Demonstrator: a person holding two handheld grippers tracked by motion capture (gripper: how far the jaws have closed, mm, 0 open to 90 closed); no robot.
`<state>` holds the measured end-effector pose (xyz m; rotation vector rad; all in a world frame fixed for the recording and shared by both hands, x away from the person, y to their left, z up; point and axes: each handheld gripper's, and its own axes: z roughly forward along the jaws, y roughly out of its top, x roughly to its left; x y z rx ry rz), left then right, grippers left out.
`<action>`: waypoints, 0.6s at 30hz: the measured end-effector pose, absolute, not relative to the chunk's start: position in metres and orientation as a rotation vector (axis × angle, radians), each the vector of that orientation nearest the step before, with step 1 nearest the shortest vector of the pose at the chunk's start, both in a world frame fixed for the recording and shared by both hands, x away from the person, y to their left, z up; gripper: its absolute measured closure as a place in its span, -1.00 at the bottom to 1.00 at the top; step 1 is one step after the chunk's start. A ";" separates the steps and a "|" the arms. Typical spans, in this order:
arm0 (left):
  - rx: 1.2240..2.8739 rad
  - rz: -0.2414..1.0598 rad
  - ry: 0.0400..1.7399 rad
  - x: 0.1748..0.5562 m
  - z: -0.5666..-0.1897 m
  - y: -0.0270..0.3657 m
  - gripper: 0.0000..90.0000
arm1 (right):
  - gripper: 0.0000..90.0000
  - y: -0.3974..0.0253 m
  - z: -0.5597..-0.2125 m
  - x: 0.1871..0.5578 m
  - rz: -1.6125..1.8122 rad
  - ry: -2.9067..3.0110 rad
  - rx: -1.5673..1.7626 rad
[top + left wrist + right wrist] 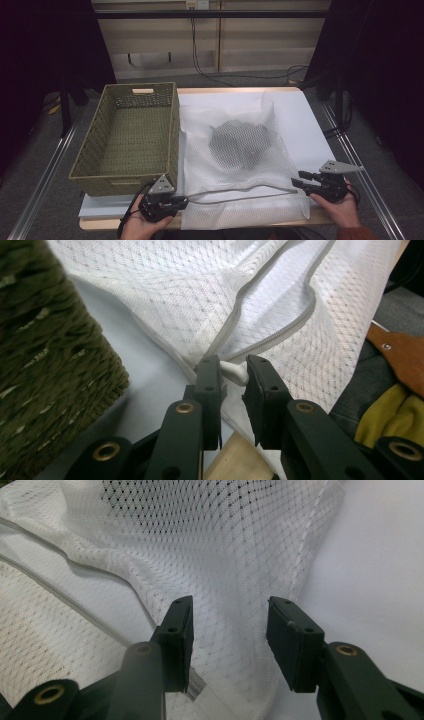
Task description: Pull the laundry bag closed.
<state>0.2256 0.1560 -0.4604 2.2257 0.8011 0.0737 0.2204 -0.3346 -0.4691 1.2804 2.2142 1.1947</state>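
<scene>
A white mesh laundry bag (280,165) lies flat on the table with a dark garment (240,145) inside it. Its zipper (240,189) runs along the near edge. My left gripper (185,201) is at the bag's near left corner. In the left gripper view its jaws (233,365) stand narrowly apart and pinch the white zipper pull (235,373) at the end of the zipper (270,335). My right gripper (296,179) is at the bag's near right corner. In the right gripper view it (230,605) is open above the mesh (225,545), with nothing held.
A green woven basket (125,89) stands empty on the table's left half, close to my left gripper, and its wall (45,355) shows beside the jaws. White sheet (305,125) covers the table right of the bag. The table's front edge (100,223) is just below both hands.
</scene>
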 end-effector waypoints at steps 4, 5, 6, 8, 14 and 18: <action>2.245 0.074 0.781 0.226 -0.459 0.147 0.61 | 0.20 -0.333 -0.469 0.221 1.194 2.220 1.274; 2.250 0.080 0.780 0.227 -0.459 0.144 0.60 | 0.20 -0.333 -0.470 0.221 1.194 2.221 1.273; 2.243 0.077 0.774 0.228 -0.459 0.142 0.57 | 0.19 -0.333 -0.470 0.222 1.188 2.224 1.279; 2.242 0.073 0.773 0.227 -0.459 0.140 0.55 | 0.19 -0.332 -0.470 0.221 1.187 2.223 1.276; 2.217 0.106 0.786 0.219 -0.454 0.152 0.28 | 0.19 -0.334 -0.469 0.220 1.200 2.221 1.273; 2.206 0.113 0.797 0.212 -0.454 0.159 0.16 | 0.19 -0.333 -0.469 0.220 1.198 2.226 1.265</action>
